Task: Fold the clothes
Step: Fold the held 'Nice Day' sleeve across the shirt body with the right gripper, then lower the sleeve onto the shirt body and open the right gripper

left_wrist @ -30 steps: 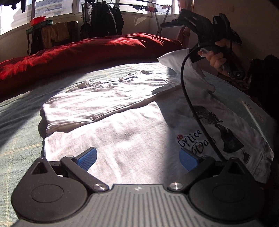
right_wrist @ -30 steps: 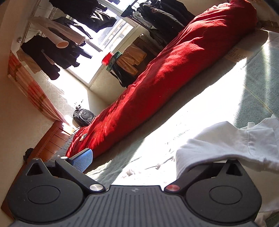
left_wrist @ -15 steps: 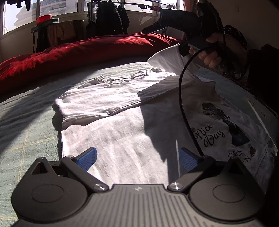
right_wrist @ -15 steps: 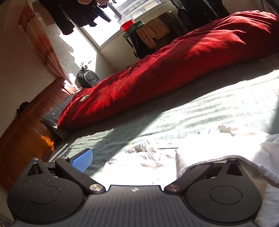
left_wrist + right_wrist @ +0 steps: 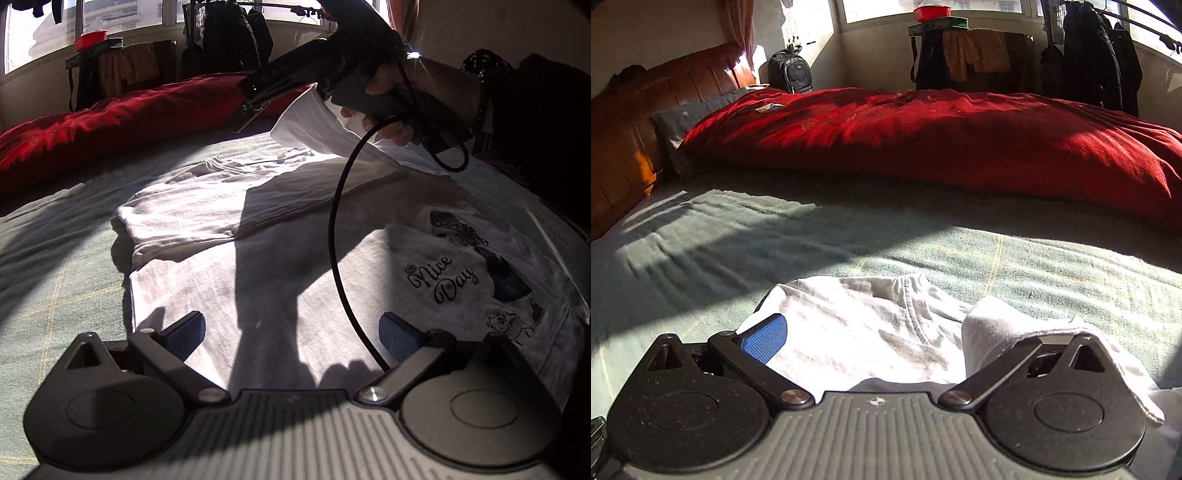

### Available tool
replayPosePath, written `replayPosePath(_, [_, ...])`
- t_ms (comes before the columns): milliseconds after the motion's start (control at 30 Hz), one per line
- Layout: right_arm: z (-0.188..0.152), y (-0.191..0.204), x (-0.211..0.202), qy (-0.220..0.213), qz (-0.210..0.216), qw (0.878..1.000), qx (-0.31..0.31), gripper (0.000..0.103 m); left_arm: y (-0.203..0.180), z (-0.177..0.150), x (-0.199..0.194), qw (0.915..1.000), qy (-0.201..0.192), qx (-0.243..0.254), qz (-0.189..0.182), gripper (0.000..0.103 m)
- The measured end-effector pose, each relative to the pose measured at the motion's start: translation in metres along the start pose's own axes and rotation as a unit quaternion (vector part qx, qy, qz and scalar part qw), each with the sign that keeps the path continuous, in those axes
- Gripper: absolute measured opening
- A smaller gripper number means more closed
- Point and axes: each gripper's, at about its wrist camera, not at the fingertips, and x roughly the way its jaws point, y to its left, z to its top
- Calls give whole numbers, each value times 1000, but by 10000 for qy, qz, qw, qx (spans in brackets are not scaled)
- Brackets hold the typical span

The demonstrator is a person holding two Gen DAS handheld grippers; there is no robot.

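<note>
A white T-shirt (image 5: 207, 291) with a "Nice Day" print (image 5: 441, 278) lies spread on the bed, its far side folded over the middle. My left gripper (image 5: 291, 330) hovers open over the near hem with nothing between its blue pads (image 5: 184, 328). My right gripper (image 5: 251, 107), held by a hand (image 5: 388, 125), is raised over the shirt's far right side, and a white corner of cloth (image 5: 314, 122) hangs from it. In the right wrist view the right gripper (image 5: 901, 332) stands open. The shirt's cloth (image 5: 1004, 325) drapes over and hides its right finger.
A green bed cover (image 5: 55, 258) lies under the shirt. A red duvet (image 5: 923, 140) runs along the far side of the bed, with a wooden headboard (image 5: 620, 140) at the left. A black cable (image 5: 332, 240) hangs from the right gripper across the shirt. Dark clothes (image 5: 1097, 55) hang by the window.
The right gripper has carried the lifted cloth corner leftward over the shirt and its view has swung level. The left gripper has shifted slightly; its jaws stay apart.
</note>
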Motion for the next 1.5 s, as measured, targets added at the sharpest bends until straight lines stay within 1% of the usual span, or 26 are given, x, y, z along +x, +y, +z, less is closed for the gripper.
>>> replayPosePath(67, [-7, 23, 14, 218, -525, 9960, -683, 103, 0, 0, 1, 10000, 22, -1, 13, 100])
replayPosePath(100, [-12, 35, 22, 324, -758, 9912, -1034, 103, -1, 0, 1, 10000, 34, 6, 19, 100])
replayPosePath(167, [-23, 57, 36, 543, -1161, 9774, -1684, 103, -2, 0, 2, 10000, 42, 18, 24, 100])
replayPosePath(200, [-29, 67, 44, 657, -1401, 9676, -1997, 103, -2, 0, 2, 10000, 42, 23, 15, 100])
replayPosePath(267, [-42, 84, 57, 807, -1857, 9436, -2618, 103, -4, 0, 3, 10000, 52, 42, 2, 100])
replayPosePath(333, [-52, 99, 66, 844, -2199, 9198, -3138, 103, -5, 0, 5, 10000, 75, 64, 0, 100])
replayPosePath(367, [-55, 105, 68, 852, -2321, 9096, -3338, 103, -5, 0, 6, 9999, 89, 79, -2, 100])
replayPosePath(433, [-58, 113, 71, 915, -2483, 8931, -3639, 103, -6, 0, 7, 9999, 96, 96, -13, 100])
replayPosePath(500, [-59, 119, 74, 1103, -2608, 8756, -3913, 103, -6, 0, 6, 9999, 83, 95, -21, 100])
replayPosePath(633, [-58, 122, 78, 1536, -2626, 8506, -4289, 103, -6, 0, 4, 9999, 32, 95, -61, 100])
replayPosePath(667, [-56, 121, 79, 1623, -2583, 8474, -4346, 103, -6, 0, 4, 9999, 24, 95, -72, 100])
replayPosePath(733, [-50, 117, 78, 1799, -2428, 8470, -4372, 103, -6, -1, 3, 9999, 13, 90, -73, 100])
replayPosePath(767, [-45, 114, 78, 1902, -2318, 8506, -4320, 103, -5, -1, 3, 9999, 4, 82, -74, 100])
replayPosePath(800, [-38, 110, 79, 2023, -2165, 8587, -4180, 103, -4, -1, 2, 9999, -8, 67, -78, 100])
replayPosePath(833, [-29, 104, 78, 2175, -1970, 8699, -3965, 103, -4, 0, 1, 9999, -21, 56, -83, 100])
replayPosePath(867, [-21, 96, 75, 2293, -1727, 8861, -3639, 103, -3, 0, 1, 9999, -33, 48, -88, 100])
replayPosePath(933, [-7, 80, 67, 2321, -1260, 9184, -2946, 103, -3, 0, 0, 9999, -50, 35, -113, 100])
replayPosePath(967, [0, 72, 62, 2328, -1023, 9318, -2591, 103, -3, 1, 1, 9999, -56, 34, -118, 100])
replayPosePath(1033, [13, 56, 55, 2345, -540, 9531, -1835, 103, -3, 1, 1, 9999, -66, 35, -126, 100])
replayPosePath(1100, [15, 37, 50, 2375, -71, 9659, -1032, 103, -5, 1, 1, 9999, -73, 54, -135, 100])
replayPosePath(1200, [10, 19, 43, 2237, 494, 9732, -183, 103, -7, 1, 0, 9998, -87, 70, -171, 100])
replayPosePath(1267, [5, 9, 37, 2067, 820, 9744, 321, 103, -7, 1, 0, 9998, -95, 81, -186, 100])
replayPosePath(1333, [0, 0, 31, 1890, 1143, 9718, 824, 103, -7, 2, 1, 9997, -91, 85, -195, 100])
replayPosePath(1400, [-1, -4, 26, 1591, 1483, 9682, 1232, 103, -8, 2, 2, 9997, -81, 98, -202, 100])
replayPosePath(1467, [1, -2, 25, 1293, 1756, 9651, 1450, 103, -9, 2, 3, 9997, -63, 115, -213, 100])
replayPosePath(1500, [1, 2, 27, 1270, 1832, 9638, 1464, 103, -10, 1, 4, 9997, -50, 124, -223, 100])
